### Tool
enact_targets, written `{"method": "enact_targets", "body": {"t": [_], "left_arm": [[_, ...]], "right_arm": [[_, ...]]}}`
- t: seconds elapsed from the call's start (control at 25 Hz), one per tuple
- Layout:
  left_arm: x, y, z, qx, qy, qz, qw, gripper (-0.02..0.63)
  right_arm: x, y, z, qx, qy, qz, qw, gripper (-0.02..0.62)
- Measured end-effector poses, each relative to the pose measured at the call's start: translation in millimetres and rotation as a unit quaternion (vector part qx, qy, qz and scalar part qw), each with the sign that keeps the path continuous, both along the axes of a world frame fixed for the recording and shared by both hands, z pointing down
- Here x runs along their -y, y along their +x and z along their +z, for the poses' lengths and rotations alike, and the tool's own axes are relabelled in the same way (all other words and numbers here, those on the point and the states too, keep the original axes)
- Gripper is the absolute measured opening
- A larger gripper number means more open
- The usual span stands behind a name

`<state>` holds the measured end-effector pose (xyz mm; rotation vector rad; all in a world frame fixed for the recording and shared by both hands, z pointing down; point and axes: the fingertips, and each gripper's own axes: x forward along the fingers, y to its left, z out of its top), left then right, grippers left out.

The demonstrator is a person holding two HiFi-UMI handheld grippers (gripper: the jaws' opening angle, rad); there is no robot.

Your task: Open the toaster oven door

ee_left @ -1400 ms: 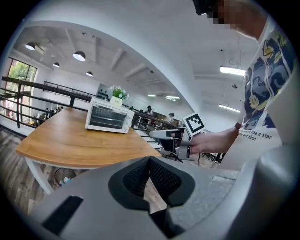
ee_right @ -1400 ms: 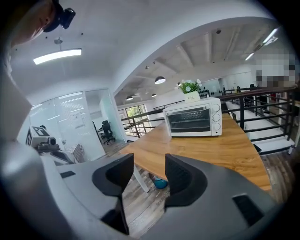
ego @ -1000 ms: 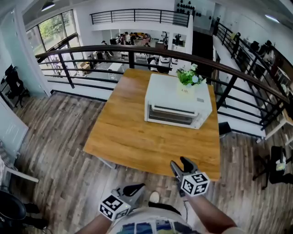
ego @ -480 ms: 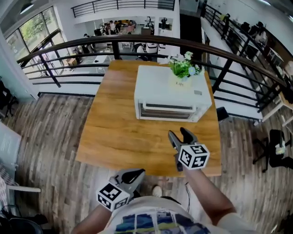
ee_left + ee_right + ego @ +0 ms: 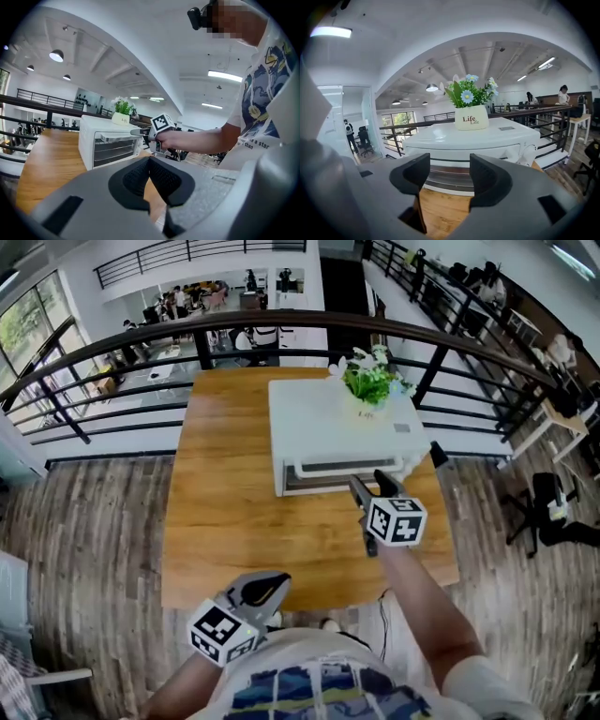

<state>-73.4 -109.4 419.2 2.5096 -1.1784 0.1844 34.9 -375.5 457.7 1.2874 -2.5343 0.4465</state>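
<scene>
While only the right gripper view shows us the flowerpot's print, the right gripper is opening empty, with the toaster oven door just ahead; the left gripper is clenched.

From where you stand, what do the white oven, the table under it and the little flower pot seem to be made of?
Toaster oven: probably painted metal, glossy white, with a soft sheen across its top. Table: wood or wood veneer, showing warm streaky grain and a satin finish. Flower pot: matte cream, either ceramic or plastic; the look leaves it open.
</scene>
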Motion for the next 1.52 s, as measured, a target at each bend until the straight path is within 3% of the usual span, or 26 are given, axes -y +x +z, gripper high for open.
{"method": "enact_targets", "body": {"t": [0.64,1.52], "left_arm": [[4.2,-49.6,12.8,-0.010,0.000,0.082,0.9966,0.002],[2.0,-71.3,24.7,-0.017,-0.010,0.100,0.9948,0.002]], "right_arm": [[40.9,-22.9,14.6,-0.063,-0.022,0.055,0.996,0.261],[27.6,-13.3,22.1,-0.066,-0.028,0.080,0.994,0.252]]}}
